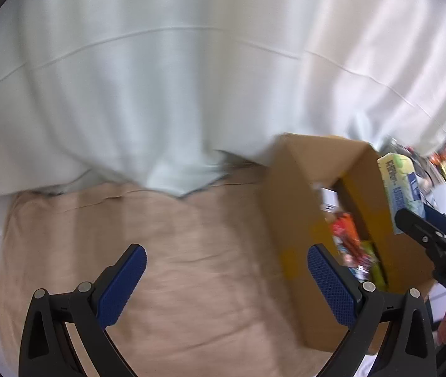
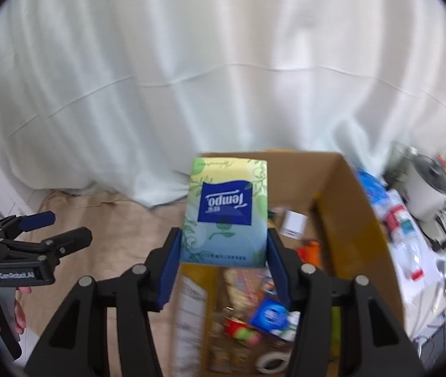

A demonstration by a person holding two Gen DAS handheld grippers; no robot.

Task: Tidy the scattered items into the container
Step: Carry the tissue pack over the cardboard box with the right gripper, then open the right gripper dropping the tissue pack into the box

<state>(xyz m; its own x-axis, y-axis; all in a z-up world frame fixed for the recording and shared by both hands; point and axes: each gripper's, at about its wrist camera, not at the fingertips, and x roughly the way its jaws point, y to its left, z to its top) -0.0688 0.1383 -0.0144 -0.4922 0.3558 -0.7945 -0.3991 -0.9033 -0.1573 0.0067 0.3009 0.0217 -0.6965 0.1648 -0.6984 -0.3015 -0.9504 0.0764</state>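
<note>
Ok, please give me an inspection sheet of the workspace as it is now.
Surface: beige cloth, wrinkled.
Job's things: tissue pack held above open box; the box holds mixed small items.
Clutter: bottles and an appliance right of the box.
Grippers: right gripper shut on the tissue pack; left gripper open, empty, left of the box.
Cables: some on the right.
Surroundings: white curtain behind.

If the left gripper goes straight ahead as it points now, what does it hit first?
Probably nothing soon: the open left gripper points over bare beige cloth toward the white curtain. The cardboard box sits just right of that line.
</note>
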